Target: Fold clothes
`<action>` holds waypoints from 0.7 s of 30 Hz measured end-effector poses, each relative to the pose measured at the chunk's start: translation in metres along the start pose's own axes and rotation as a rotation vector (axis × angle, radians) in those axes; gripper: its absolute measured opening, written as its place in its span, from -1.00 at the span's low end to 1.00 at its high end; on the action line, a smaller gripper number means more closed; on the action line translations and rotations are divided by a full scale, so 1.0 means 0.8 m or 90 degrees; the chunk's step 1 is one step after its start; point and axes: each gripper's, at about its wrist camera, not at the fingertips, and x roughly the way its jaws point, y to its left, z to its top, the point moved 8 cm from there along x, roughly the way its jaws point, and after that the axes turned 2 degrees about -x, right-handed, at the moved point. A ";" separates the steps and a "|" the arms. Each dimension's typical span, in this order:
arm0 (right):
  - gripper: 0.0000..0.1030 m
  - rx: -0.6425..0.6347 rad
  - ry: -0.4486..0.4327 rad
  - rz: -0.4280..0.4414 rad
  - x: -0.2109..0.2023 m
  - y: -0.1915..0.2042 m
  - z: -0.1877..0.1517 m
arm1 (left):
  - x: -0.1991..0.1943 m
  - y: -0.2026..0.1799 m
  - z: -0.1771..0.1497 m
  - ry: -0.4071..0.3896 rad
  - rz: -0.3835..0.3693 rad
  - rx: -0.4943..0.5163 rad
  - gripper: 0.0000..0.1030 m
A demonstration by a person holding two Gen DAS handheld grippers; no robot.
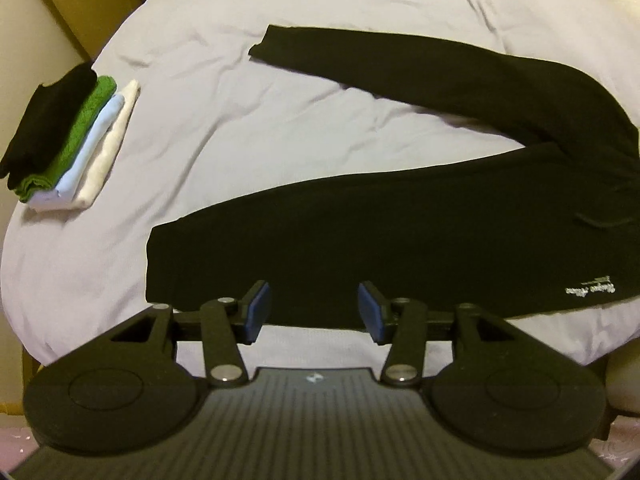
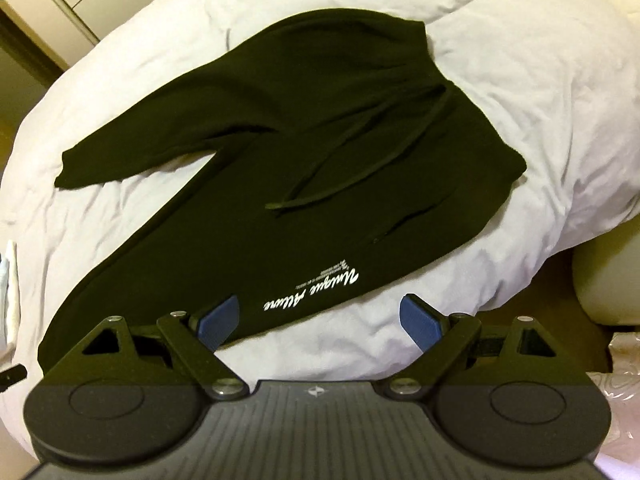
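On the pale bed cover (image 1: 280, 128), a pair of black sweatpants (image 1: 380, 240) lay spread flat, its two legs splayed apart in a V and the waistband end, with its loose drawstring (image 2: 360, 152), toward the right side of the bed. A stack of folded clothes (image 1: 68, 140), black on top, then green, light blue and white, sat well apart from the sweatpants near the left edge of the cover.

I held both tongs above the sweatpants, pointing steeply down, and neither touched the cloth. My left gripper (image 1: 315, 312) stood partly open with nothing between its blue pads, over the near leg toward its cuff end. My right gripper (image 2: 320, 320) stood wide and empty, just beside the white script logo (image 2: 312, 290) near the lower edge of the same leg.

I judged the sweatpants laid out and the folding itself not yet begun. The next move, as I read it, called for bringing the far leg over onto the near one. That meant going to the far leg's cuff (image 1: 264, 46) and its upper part, pinching only the top layer, and carrying it across evenly so the seams lined up.
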 end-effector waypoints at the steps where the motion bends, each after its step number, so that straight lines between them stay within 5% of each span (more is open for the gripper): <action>1: 0.74 -0.004 0.001 0.000 -0.002 0.002 -0.003 | -0.004 0.000 -0.002 -0.001 0.000 0.001 -0.10; 21: 0.74 -0.071 -0.032 -0.011 -0.053 0.036 -0.007 | -0.052 0.000 0.009 -0.051 -0.005 0.020 0.02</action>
